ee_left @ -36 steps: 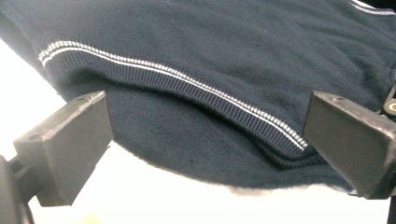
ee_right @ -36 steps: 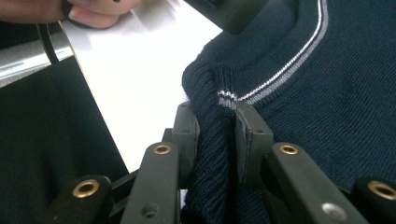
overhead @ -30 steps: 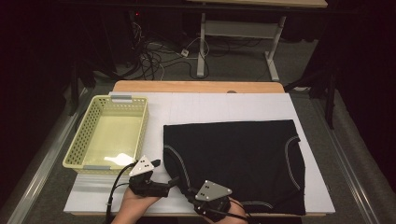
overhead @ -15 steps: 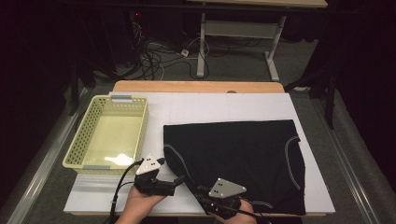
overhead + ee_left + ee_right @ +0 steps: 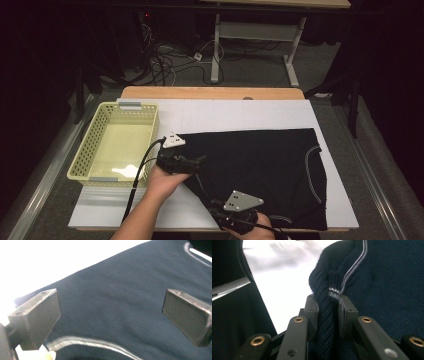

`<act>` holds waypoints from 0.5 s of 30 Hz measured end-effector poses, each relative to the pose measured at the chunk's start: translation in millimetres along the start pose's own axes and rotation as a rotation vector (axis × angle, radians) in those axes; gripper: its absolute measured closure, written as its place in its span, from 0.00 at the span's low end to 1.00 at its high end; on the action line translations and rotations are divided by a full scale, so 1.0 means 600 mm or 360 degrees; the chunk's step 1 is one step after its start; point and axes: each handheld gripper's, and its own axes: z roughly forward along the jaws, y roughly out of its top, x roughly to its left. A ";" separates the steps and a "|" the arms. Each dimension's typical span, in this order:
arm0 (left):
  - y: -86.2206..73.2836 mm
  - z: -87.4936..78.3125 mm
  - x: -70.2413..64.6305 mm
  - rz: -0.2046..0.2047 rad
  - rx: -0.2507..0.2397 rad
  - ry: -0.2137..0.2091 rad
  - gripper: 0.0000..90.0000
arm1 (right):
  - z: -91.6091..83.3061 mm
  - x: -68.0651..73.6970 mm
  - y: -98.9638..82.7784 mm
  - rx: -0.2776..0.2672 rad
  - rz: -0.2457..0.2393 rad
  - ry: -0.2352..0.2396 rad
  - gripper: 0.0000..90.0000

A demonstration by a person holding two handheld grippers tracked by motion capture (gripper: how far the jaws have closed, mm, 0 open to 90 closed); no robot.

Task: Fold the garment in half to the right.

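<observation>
A dark navy knit garment [image 5: 260, 160] with thin grey trim lies spread on the white table cover [image 5: 225, 115]. My left gripper [image 5: 199, 161] hovers over the garment's left edge. In the left gripper view its jaws stand wide open [image 5: 110, 315] above the cloth [image 5: 120, 285], with nothing between them. My right gripper [image 5: 220, 210] is at the garment's near left corner by the table's front edge. In the right gripper view it [image 5: 328, 312] is shut on a bunched ribbed edge of the garment [image 5: 392, 290], where a grey stripe crosses.
A pale yellow plastic basket [image 5: 95, 145] stands on the table to the left of the garment, close to my left hand. A wooden strip [image 5: 210, 93] marks the table's far edge. Beyond it are cables and a desk frame [image 5: 216, 45] on the floor.
My left gripper has moved away from the front edge and to the right, from the white cover onto the garment's left edge. The right gripper has stayed put with the cloth in it.
</observation>
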 end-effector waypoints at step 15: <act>0.006 0.082 0.084 -0.0153 0.0183 0.0255 0.01 | 0.004 -0.001 0.002 0.0011 0.0007 0.0027 0.81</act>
